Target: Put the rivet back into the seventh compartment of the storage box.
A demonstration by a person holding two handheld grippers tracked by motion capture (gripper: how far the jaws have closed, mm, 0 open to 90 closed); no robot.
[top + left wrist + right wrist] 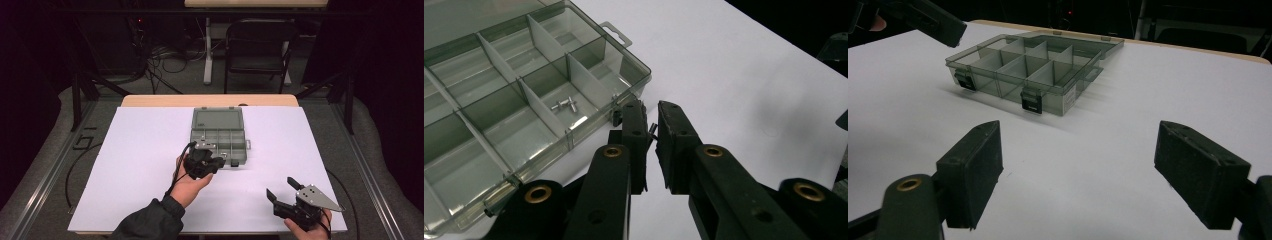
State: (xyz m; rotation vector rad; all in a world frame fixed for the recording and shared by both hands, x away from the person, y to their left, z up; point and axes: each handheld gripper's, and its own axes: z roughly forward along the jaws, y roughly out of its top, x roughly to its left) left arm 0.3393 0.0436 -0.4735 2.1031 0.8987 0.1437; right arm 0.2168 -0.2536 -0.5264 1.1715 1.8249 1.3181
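Note:
A smoky clear organizer box (235,150) lies open mid-table, its lid flat behind it. My left gripper (220,160) is at the box's front edge. In the left gripper view its jaws (651,117) are nearly closed, pinching a small dark screw (653,131) just outside the box wall (589,122). A few silver screws (564,105) lie in one compartment close to the jaws. My right gripper (281,187) rests near the table's front right and stands wide open (1079,145) with nothing in it. It faces the box (1048,102).
The white table top (140,165) stretches bare to the left and right of the box. A black folding chair (257,50) and cables stand beyond the table's far edge. Two black latches (1031,104) hang on the box's front wall.

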